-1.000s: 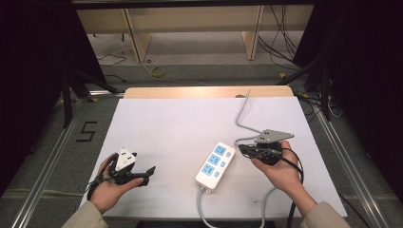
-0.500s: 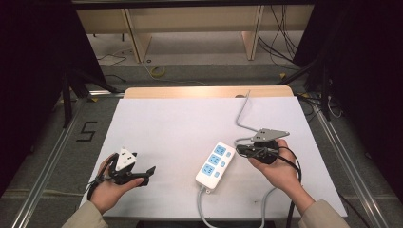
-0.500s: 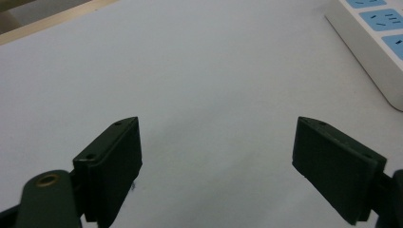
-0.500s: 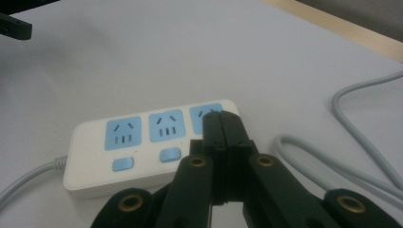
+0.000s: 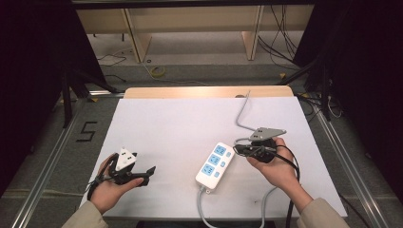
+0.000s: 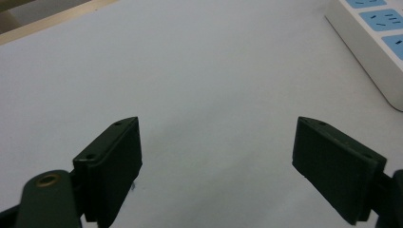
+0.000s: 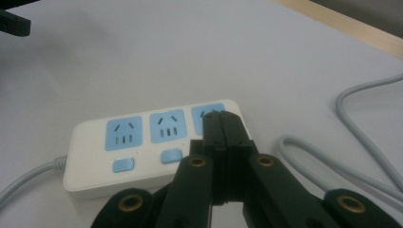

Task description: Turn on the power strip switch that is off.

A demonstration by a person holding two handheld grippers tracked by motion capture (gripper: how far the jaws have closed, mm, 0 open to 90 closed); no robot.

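A white power strip [image 5: 216, 166] with three blue sockets lies on the white table, slightly right of centre; it also shows in the right gripper view [image 7: 142, 147] and at the corner of the left gripper view [image 6: 375, 38]. My right gripper [image 5: 239, 150] is held just right of the strip, jaws shut with nothing between them [image 7: 222, 124], pointing at the strip's far socket. My left gripper [image 5: 147, 173] rests at the front left, jaws wide open [image 6: 216, 161] over bare table, aimed toward the strip.
The strip's grey cable [image 5: 203, 211] runs off the front edge. Another grey cable [image 5: 243, 114] loops behind the right gripper, also seen as loops [image 7: 361, 142]. The table's wooden far edge [image 5: 190, 91] borders a floor with shelving legs beyond.
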